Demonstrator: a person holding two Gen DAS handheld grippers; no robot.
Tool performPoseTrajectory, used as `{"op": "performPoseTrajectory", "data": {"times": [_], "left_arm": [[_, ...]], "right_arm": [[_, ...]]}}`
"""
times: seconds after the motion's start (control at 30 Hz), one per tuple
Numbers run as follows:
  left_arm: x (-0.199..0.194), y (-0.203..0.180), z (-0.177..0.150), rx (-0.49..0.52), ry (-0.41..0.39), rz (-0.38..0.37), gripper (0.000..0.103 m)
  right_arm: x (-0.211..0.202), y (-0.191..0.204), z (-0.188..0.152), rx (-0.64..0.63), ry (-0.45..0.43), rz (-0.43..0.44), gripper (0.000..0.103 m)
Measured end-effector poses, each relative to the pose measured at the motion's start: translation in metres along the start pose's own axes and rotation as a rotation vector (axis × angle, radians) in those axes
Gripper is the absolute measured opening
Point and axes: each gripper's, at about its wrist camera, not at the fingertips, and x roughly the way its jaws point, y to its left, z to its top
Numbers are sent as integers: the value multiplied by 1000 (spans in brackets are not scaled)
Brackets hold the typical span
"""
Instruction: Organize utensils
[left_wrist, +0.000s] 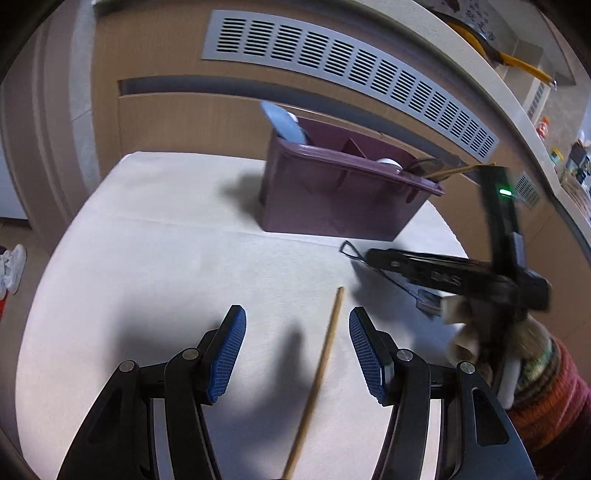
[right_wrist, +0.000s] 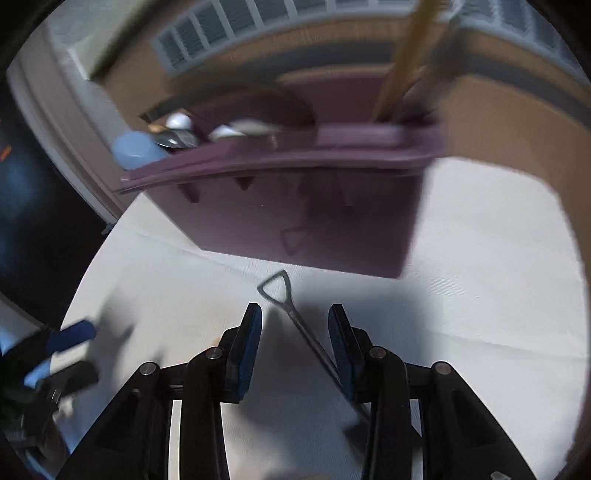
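One chopstick (left_wrist: 325, 362), one wire utensil (right_wrist: 291, 317), one caddy (left_wrist: 332, 199).

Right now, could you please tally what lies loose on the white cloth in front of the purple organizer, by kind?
Thin wooden stick, between the open left gripper fingers: 1
Metal wire-handled utensil, between the open right gripper fingers: 1
Total: 2
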Motion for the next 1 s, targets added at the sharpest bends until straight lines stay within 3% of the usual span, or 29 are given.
{"op": "performPoseTrajectory", "data": {"times": [0.13, 0.2, 0.37, 0.47, 0.63, 0.77, 1.0], "left_arm": [[-5, 18, -3, -31, -2, 15, 59], [-3, 25, -3, -54, 0, 15, 59], [7, 15, -4, -62, 21, -40, 59], [10, 0, -7, -8, 37, -44, 59], [5, -12, -13, 38, 33, -46, 59], [-4, -17, -17, 92, 11, -35, 59], [-5, -26, -28, 206, 70, -2, 59]], "right_arm": [[0, 19, -20, -92, 78, 140, 36], [-16, 30, -50, -190, 116, 197, 36], [-61, 34, -112, -360, 141, 116, 35], [-85, 23, -126, -314, 101, 9, 35], [-90, -6, -101, -131, -45, -131, 36], [-52, -10, -64, -58, -25, -151, 36], [-13, 17, -32, -126, -12, -250, 42]]}}
